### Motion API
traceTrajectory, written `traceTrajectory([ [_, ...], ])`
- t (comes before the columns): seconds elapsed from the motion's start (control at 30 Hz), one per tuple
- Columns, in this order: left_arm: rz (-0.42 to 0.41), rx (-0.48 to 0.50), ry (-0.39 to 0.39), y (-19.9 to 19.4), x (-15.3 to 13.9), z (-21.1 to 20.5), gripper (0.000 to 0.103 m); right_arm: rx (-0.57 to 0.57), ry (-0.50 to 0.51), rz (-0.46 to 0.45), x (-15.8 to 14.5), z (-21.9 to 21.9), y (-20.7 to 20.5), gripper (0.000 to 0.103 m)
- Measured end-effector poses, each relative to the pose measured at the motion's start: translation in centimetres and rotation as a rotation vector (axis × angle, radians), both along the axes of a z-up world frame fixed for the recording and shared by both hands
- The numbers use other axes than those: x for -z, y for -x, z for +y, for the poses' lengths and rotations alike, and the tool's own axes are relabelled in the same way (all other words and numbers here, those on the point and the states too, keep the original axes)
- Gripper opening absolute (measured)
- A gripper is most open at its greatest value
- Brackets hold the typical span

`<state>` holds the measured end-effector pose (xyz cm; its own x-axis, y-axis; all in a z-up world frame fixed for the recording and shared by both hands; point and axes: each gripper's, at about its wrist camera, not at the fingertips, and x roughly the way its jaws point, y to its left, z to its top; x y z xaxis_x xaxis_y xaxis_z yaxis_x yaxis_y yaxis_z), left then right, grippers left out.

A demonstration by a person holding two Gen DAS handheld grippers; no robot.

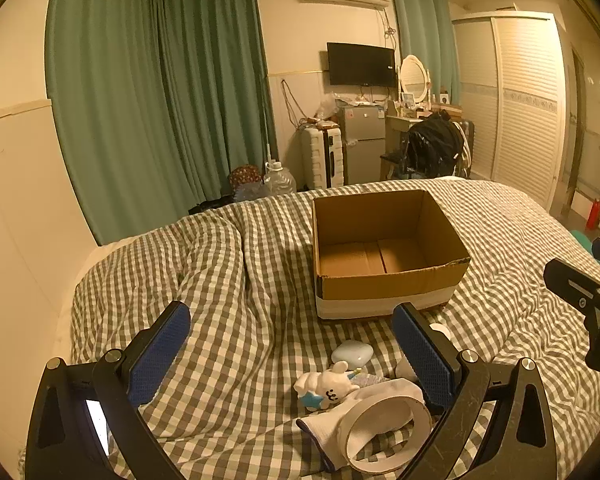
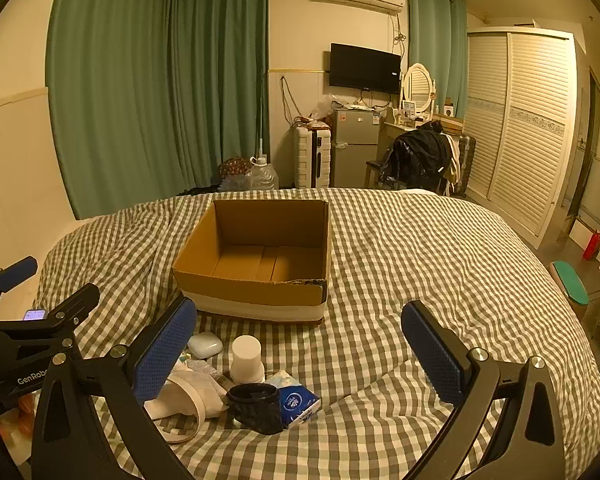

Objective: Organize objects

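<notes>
Both jaws wide apart, nothing held; cardboard box (image 2: pixel 256 256) w/ bare floor.

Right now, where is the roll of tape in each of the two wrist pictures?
Left wrist: the roll of tape lies at bottom centre-right, on a white cloth, beside the right finger.
Right wrist: the roll of tape is at lower left, partly hidden by the left finger.
Shared landmark: the cardboard box on the bed beyond it.

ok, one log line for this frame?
phase: pre-grasp | left hand-held gripper: open, over tape roll | right hand-held gripper: open, free | box: empty | items on bed
</notes>
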<state>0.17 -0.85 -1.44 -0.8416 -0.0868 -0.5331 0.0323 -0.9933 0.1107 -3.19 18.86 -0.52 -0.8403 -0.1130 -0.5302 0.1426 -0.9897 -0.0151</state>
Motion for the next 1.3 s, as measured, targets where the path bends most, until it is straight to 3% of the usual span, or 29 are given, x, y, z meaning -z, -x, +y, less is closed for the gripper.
traceTrajectory([
  [0.6,-0.084,0.049,0.009,1.1,2.6,0.8,0.102,-0.009,-0.028,-0.058,1.5,-0.3,1.1,0.103],
  [0.83,-0.208,0.072,0.019,2.2,5.9,0.9,0.099,-0.015,-0.034,-0.131,3.7,-0.1,2.3,0.103],
  [1.0,-0.292,0.117,0.054,2.5,8.5,2.0,0.088,0.004,-0.045,-0.237,7.0,0.4,3.5,0.103],
  [1.1,-0.308,0.157,0.036,2.3,9.2,2.4,0.074,0.008,-0.046,-0.286,8.8,0.5,3.8,0.103],
  [1.17,-0.313,0.181,0.042,2.2,9.3,2.8,0.057,0.0,-0.053,-0.319,10.0,0.3,4.0,0.102],
  [1.23,-0.328,0.209,0.028,2.2,9.5,3.0,0.047,-0.016,-0.065,-0.344,10.9,-0.1,4.2,0.1],
  [1.3,-0.342,0.232,0.015,2.1,9.5,3.1,0.044,-0.038,-0.08,-0.372,11.8,-0.7,4.4,0.098],
])
